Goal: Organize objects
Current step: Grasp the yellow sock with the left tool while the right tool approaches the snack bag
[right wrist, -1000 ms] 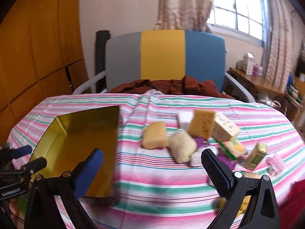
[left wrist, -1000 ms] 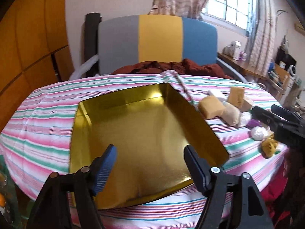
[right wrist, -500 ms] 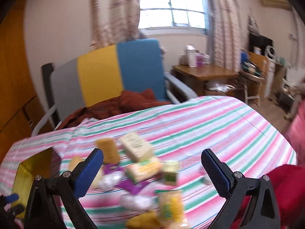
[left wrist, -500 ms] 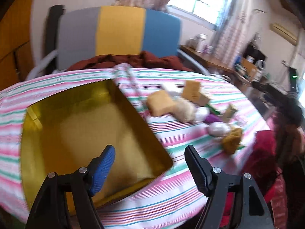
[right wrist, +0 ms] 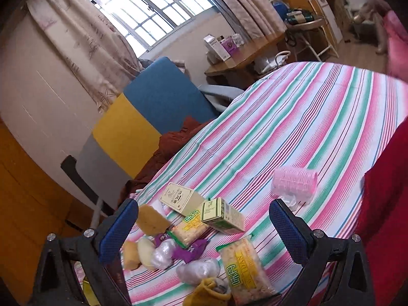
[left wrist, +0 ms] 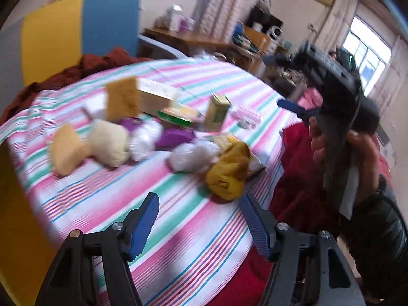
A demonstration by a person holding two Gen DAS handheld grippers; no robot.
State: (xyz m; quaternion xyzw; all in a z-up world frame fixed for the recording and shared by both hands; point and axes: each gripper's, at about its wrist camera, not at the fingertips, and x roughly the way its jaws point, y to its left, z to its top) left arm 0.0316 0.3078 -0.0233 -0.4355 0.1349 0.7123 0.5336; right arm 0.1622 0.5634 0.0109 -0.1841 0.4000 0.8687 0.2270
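A heap of small items lies on the striped tablecloth (left wrist: 193, 76): yellow sponges (left wrist: 122, 98), a cream pouch (left wrist: 108, 142), white wrapped bundles (left wrist: 190, 154), a purple wrapper (left wrist: 173, 136), a green-and-cream carton (left wrist: 216, 112) and a mustard cloth bag (left wrist: 228, 172). My left gripper (left wrist: 200, 219) stands open and empty just short of the mustard bag. My right gripper (right wrist: 204, 225) is open, tilted above the heap, with a snack packet (right wrist: 241, 270), the carton (right wrist: 221, 215) and a cream box (right wrist: 179, 199) between its fingers' lines. A hand holds that right gripper (left wrist: 299, 108) at the left wrist view's right side. A pink hair roller (right wrist: 294, 182) lies apart.
The gold tin's wall (left wrist: 15, 219) fills the left edge of the left wrist view. A grey, yellow and blue chair (right wrist: 142, 117) with a rust-red cloth (right wrist: 176, 140) stands behind the table. A red garment (left wrist: 298, 168) hangs at the table's near right edge.
Both grippers have swung right, away from the gold tin and over the heap of items. The right gripper has risen and tilted. Both remain open and empty.
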